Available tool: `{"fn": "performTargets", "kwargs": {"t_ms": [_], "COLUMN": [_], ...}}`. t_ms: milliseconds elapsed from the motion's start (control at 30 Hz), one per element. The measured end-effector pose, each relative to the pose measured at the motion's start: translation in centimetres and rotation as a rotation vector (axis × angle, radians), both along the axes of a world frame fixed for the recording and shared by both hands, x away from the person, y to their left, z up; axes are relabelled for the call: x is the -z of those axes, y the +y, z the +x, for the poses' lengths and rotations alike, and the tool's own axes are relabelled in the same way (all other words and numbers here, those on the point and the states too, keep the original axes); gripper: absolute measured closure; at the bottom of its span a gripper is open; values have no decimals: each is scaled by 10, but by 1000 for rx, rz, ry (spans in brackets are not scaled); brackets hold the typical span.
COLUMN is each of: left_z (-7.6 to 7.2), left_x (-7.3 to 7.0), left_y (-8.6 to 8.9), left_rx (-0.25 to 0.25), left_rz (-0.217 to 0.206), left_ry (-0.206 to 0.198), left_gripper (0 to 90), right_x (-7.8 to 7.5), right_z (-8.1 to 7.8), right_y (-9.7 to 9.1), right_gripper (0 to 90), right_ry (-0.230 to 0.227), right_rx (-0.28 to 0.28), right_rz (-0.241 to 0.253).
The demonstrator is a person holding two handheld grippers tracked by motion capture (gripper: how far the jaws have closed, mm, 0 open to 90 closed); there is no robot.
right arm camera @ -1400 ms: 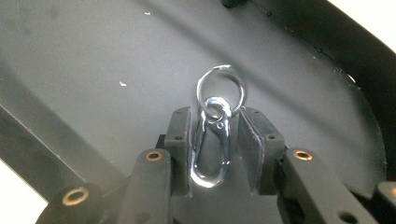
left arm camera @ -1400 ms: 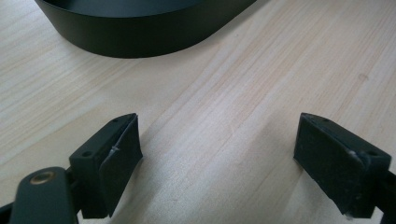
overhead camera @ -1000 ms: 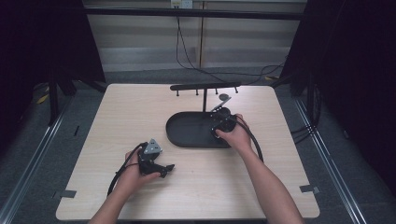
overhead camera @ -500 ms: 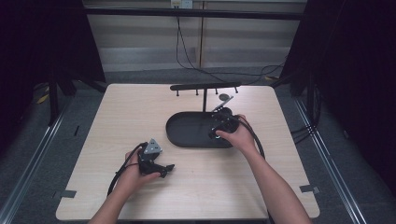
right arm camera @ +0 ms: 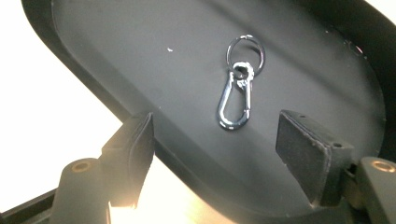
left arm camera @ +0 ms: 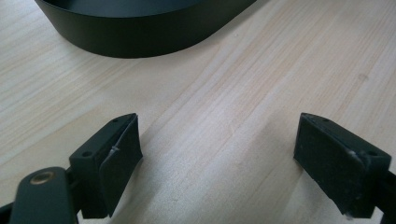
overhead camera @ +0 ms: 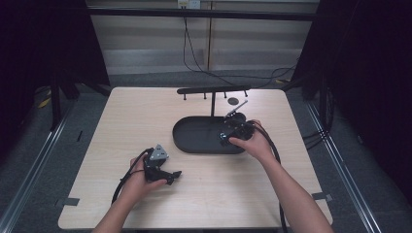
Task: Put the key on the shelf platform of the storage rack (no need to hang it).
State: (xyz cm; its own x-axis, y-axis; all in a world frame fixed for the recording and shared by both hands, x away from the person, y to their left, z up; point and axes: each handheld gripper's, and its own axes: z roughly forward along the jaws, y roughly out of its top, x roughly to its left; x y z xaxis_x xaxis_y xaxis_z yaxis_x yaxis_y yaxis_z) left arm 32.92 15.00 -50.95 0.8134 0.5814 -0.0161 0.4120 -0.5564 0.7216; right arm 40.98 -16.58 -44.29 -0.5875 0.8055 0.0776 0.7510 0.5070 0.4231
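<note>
**One clip, one tray, two grippers**

I count one silver clip (right arm camera: 236, 100). It has one round ring on its end. It lies flat on the floor of one black tray (overhead camera: 194, 138), and nothing holds it. The tray is long with round ends and sits on one wooden surface (overhead camera: 136, 116). Behind the tray stands one black rack (overhead camera: 214, 90), a thin post with a bar across the top.

I have two grippers. My right gripper (right arm camera: 217, 142) hangs over the tray. Its jaws have just been opening and now stand wide apart, with the clip lying below the gap and touching neither pad. My left gripper (left arm camera: 217, 154) is low over the bare wood, near the front of the surface and well apart from the tray. Its jaws are wide apart too, with nothing between them.

The right gripper view lets me see the clip up close, with its ring and its shiny loop. From the high view the clip is too small to tell. The high view lets me see both my hands, my left hand (overhead camera: 141, 177) and my right hand (overhead camera: 252, 143), plus the rack. The left gripper view shows the wood grain and the tray's side wall.
</note>
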Motion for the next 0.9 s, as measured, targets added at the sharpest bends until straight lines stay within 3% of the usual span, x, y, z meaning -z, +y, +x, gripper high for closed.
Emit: {"fn": "performTargets", "kwargs": {"t_ms": [900], "left_z": [0], "left_x": [0], "left_y": [0], "left_rx": [0], "left_rz": [0], "left_ry": [0], "left_gripper": [143], "right_x": [-15], "right_z": [-27], "right_y": [-16], "right_gripper": [293], "right_ry": [7], "right_rx": [-51], "right_rz": [32]}}
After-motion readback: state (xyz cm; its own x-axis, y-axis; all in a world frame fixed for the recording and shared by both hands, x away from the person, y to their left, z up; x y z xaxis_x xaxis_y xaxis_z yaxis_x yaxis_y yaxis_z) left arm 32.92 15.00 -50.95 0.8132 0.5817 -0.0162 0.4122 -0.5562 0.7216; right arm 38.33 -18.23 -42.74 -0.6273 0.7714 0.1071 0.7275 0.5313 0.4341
